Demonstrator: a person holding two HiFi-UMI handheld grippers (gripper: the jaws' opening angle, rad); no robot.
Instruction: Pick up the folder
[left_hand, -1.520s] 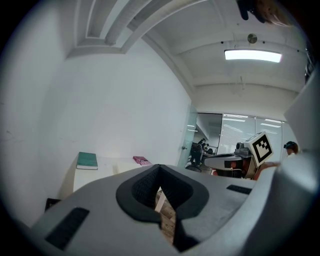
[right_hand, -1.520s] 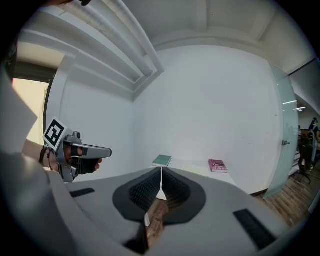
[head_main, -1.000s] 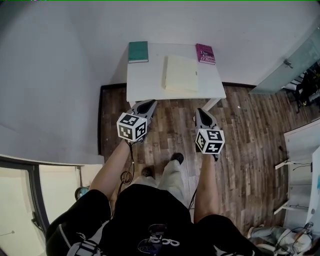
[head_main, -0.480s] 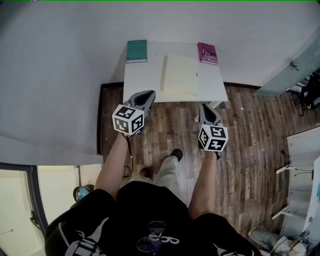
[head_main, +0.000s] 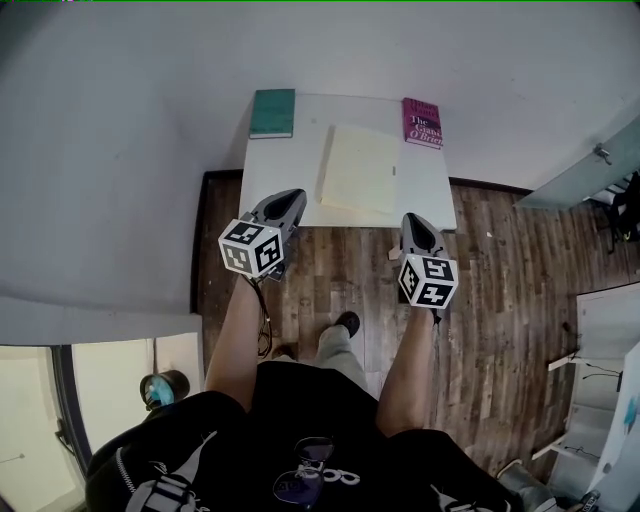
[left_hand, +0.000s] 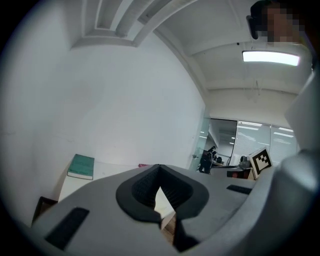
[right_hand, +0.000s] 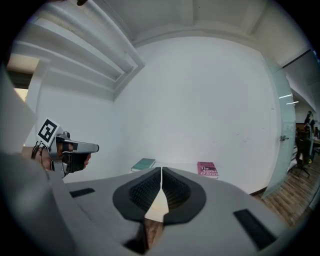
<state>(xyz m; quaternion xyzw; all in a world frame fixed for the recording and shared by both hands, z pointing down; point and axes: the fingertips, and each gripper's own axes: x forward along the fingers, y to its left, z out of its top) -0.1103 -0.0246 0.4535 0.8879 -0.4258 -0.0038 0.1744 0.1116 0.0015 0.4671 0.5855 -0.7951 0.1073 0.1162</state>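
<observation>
- On the white tabletop (head_main: 282, 178), which stands against a pale wall, the folder (head_main: 360, 168) lies flat near the middle. It is pale yellow, closed, and turned a little off square with the edges.
- A green book (head_main: 272, 112) lies at the far left corner of the tabletop and a pink book (head_main: 422, 122) at the far right corner. The folder sits between them and nearer the person, touching neither.
- The left gripper (head_main: 289, 198) is held over the near left edge of the tabletop, pointing towards the wall. Its marker cube (head_main: 250, 248) is on the side towards the person.
- In the left gripper view the jaws of the left gripper (left_hand: 159, 167) are pressed together at the tips, gripping nothing. The green book (left_hand: 81, 166) shows beyond them to the left.
- The right gripper (head_main: 416, 220) is just off the near right corner of the tabletop, above the wooden floor (head_main: 330, 265).
- In the right gripper view the jaws of the right gripper (right_hand: 161, 170) are likewise closed tip to tip and empty. The green book (right_hand: 144, 163) and pink book (right_hand: 207, 169) lie ahead of them, and the left gripper (right_hand: 92, 147) is in view at the left.
- Both grippers are apart from the folder, which rests untouched.
- The person's shoe (head_main: 347, 322) shows on the floor between the two forearms.
</observation>
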